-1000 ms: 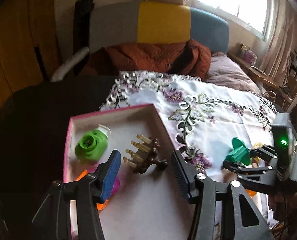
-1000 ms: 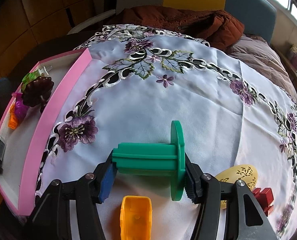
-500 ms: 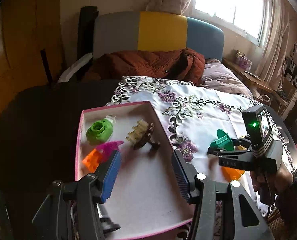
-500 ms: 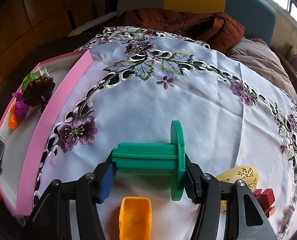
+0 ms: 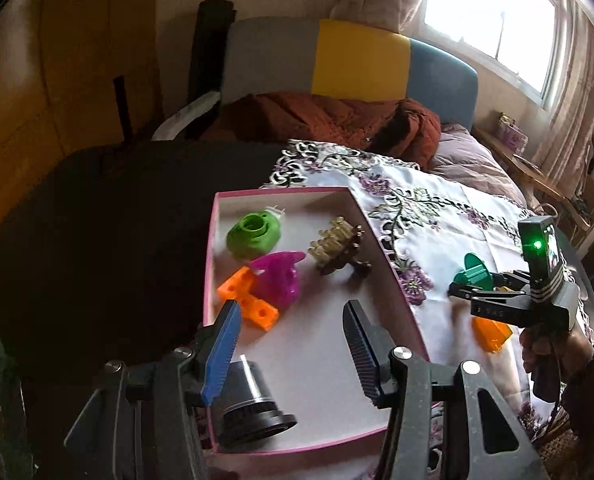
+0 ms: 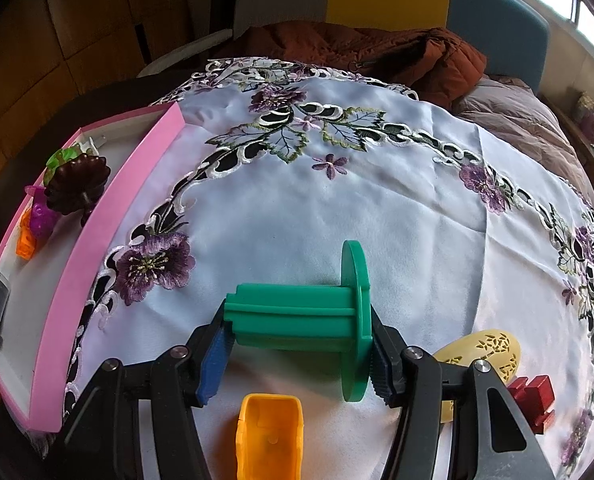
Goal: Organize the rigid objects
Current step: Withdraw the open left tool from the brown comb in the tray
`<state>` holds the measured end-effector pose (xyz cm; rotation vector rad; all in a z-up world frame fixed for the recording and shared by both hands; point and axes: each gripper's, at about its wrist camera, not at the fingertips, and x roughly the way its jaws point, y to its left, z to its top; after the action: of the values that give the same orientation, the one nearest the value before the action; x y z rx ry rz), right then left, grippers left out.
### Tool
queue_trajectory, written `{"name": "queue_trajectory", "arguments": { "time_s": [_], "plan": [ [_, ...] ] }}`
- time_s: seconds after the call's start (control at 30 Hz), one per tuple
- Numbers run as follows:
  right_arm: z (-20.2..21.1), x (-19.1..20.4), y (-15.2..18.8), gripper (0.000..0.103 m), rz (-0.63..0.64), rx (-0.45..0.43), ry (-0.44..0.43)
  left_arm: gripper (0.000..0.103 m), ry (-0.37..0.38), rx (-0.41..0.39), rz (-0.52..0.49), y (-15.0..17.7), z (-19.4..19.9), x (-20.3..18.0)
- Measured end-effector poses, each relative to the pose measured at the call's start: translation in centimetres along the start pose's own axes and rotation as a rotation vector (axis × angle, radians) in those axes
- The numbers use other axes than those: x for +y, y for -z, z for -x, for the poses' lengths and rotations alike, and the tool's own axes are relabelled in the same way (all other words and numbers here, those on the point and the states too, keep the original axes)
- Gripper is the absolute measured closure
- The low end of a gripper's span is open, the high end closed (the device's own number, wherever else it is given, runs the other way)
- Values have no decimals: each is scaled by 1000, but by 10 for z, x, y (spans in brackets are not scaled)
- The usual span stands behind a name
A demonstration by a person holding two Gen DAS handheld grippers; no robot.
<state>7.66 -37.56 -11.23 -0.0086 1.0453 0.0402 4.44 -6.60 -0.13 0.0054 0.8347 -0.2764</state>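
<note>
A pink-rimmed box point(image 5: 393, 276) point(image 6: 97, 240) holds a lime green piece point(image 5: 253, 234), a magenta piece point(image 5: 279, 276), an orange block point(image 5: 249, 300), a brown comb-like clip point(image 5: 337, 246) and a black cylinder point(image 5: 249, 400). My left gripper point(image 5: 293, 344) hovers open over the box's near half with nothing between its fingers. My right gripper point(image 6: 297, 352) is shut on a green flanged spool point(image 6: 301, 316) point(image 5: 473, 272), held just above the embroidered white cloth point(image 6: 337, 200). An orange cup-like piece point(image 6: 269, 436) point(image 5: 491, 330) lies below the spool.
A yellow perforated oval point(image 6: 485, 356) and a red block point(image 6: 535, 400) lie on the cloth by the right gripper. A rust-coloured jacket point(image 5: 337, 124) is heaped on the bed beyond, against a grey, yellow and blue headboard point(image 5: 349, 60). Dark tabletop lies left of the box.
My left gripper has drawn back from the box, so the whole box and the black cylinder now show. The right gripper and its green spool have stayed put.
</note>
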Motion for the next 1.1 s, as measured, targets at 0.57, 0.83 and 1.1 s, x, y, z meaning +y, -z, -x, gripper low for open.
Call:
{"name": "queue_trajectory", "arguments": {
  "time_s": [0.57,0.83,1.1],
  "plan": [
    [-1,4,1,43,-38,-7,54,50,9,3,89,13,4,41],
    [0,12,2,43,-74,-17,130,50,-8,5,137,23,5,66],
    [3,15,-5,44,-131,16,123,50,-37,21,188,38,4,94]
  ]
}}
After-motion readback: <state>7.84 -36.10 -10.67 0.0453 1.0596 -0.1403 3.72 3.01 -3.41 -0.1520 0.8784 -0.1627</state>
